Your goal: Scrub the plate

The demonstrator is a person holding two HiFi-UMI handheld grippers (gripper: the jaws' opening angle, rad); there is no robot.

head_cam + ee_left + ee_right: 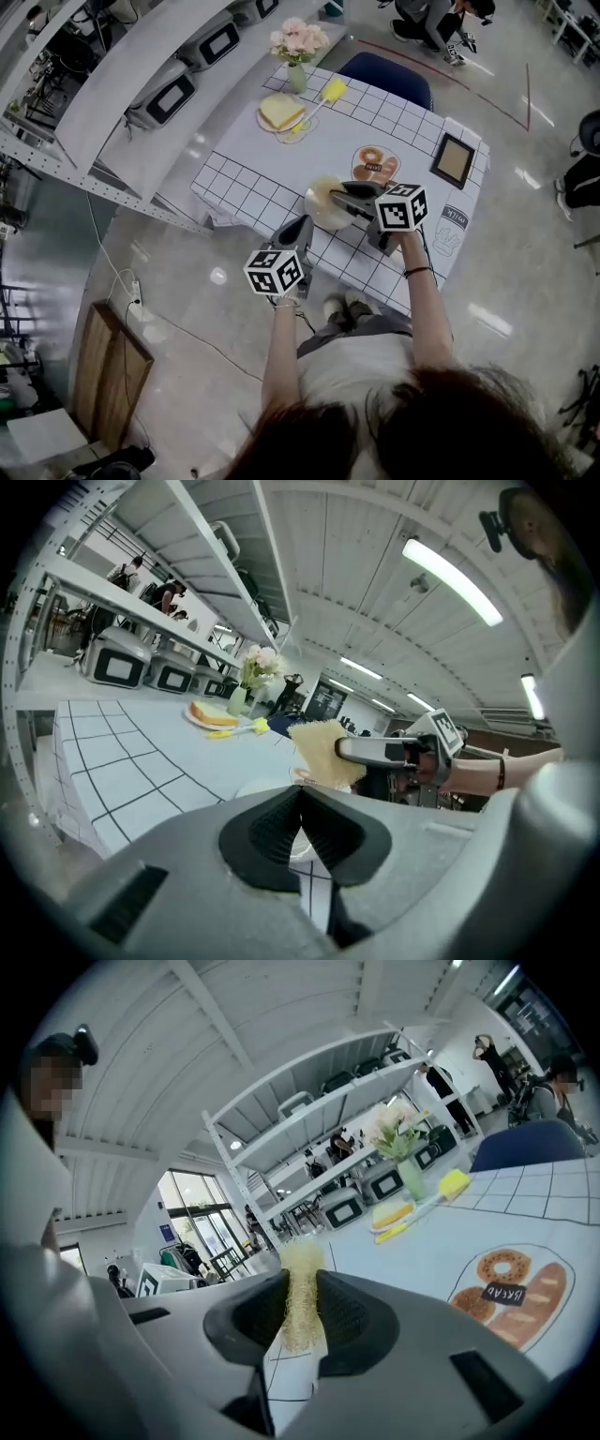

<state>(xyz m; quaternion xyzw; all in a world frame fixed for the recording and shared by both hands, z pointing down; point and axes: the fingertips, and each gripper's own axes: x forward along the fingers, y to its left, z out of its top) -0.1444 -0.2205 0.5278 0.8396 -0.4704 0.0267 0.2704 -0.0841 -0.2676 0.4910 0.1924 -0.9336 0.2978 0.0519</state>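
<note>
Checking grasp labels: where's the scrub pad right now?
The scrub pad is clamped in the right tongs, over the plate at the table's near edge, centre of the head view.

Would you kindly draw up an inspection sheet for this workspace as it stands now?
Surface: white tablecloth with black grid lines covers the table.
Job's things: white round plate near the front edge; yellow scrub pad over it.
Clutter: vase of pink flowers, bread slice on a dish, yellow brush, dark picture frame, bread-print mat.
Grippers: left gripper fingers apparently shut on the plate's rim; right gripper shut on the pad.
Cables: white cable across the floor.
Surroundings: shelf of grey appliances, blue chair, people beyond.
</note>
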